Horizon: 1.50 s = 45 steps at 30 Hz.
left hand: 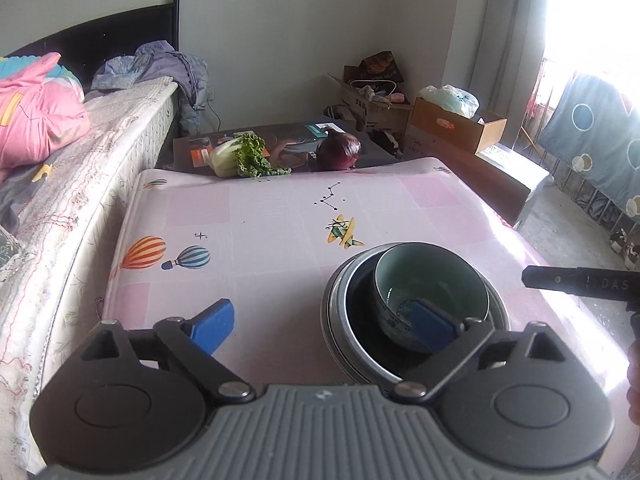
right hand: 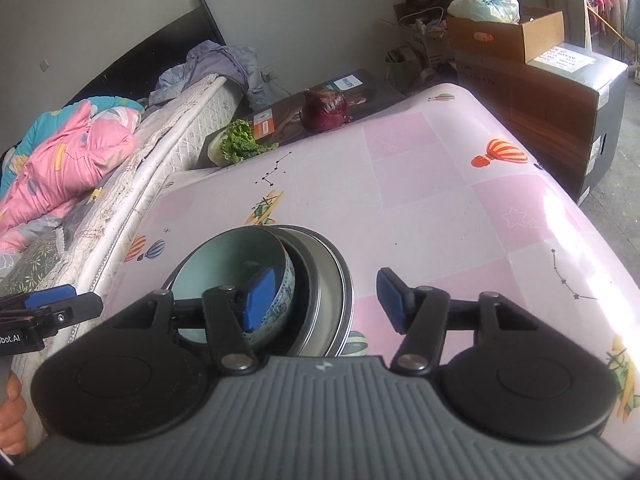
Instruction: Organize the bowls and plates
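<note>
One bowl (left hand: pixel 430 280) half behind pad (left hand: pixel 430 318)

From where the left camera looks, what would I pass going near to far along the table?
Stacked bowls → yellow plane print → star print → red cabbage past the table's far edge.

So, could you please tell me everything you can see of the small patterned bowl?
The small bowl looks ceramic, with a plain pale green inside and a blue floral pattern outside. It is empty and sits tilted, leaning towards one side inside a larger dark bowl that rests in a metal dish on the pink tablecloth. Neither gripper seems to grip it; both stand open above it.
</note>
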Tool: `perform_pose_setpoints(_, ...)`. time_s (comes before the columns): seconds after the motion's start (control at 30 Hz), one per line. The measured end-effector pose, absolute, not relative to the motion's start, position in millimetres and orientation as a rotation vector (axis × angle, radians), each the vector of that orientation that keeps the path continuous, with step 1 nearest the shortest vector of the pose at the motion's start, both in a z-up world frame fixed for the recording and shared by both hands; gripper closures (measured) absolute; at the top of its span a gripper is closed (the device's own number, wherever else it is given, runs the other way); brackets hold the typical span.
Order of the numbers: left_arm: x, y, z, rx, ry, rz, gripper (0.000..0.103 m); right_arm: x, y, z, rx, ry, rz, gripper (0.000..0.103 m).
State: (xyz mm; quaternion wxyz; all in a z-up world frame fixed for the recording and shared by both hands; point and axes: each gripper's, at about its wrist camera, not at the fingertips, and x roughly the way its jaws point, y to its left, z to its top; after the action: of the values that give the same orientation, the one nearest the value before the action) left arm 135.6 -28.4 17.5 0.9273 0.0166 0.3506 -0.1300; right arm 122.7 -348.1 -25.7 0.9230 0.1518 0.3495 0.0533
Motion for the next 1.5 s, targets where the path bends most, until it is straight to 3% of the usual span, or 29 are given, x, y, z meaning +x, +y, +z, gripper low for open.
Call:
perform_pose_setpoints(0.03,130,-28,20,0.046,0.711,-0.264,0.000,112,-346,-19,0.290,0.694,0.111,0.027)
perform_pose_setpoints(0.1,116,-29,26,0.069,0.695,-0.257,0.000,88,-339,-6,0.239,0.647,0.123,0.012)
perform_pose_setpoints(0.2,97,-33,31,0.084,0.679,-0.231,0.000,59,-328,6,0.160,0.604,0.117,0.001)
perform_pose_setpoints(0.5,63,-52,23,0.211,0.685,-0.106,0.000,4,-290,9,0.040,0.633,0.067,0.001)
perform_pose_setpoints(0.77,70,-39,1,0.121,0.881,-0.114,0.000,-1,-268,0,0.085,0.702,0.074,0.001)
perform_pose_setpoints(1.5,77,-40,3,0.101,0.897,-0.100,0.000,19,-272,-18,0.154,0.804,0.027,0.001)
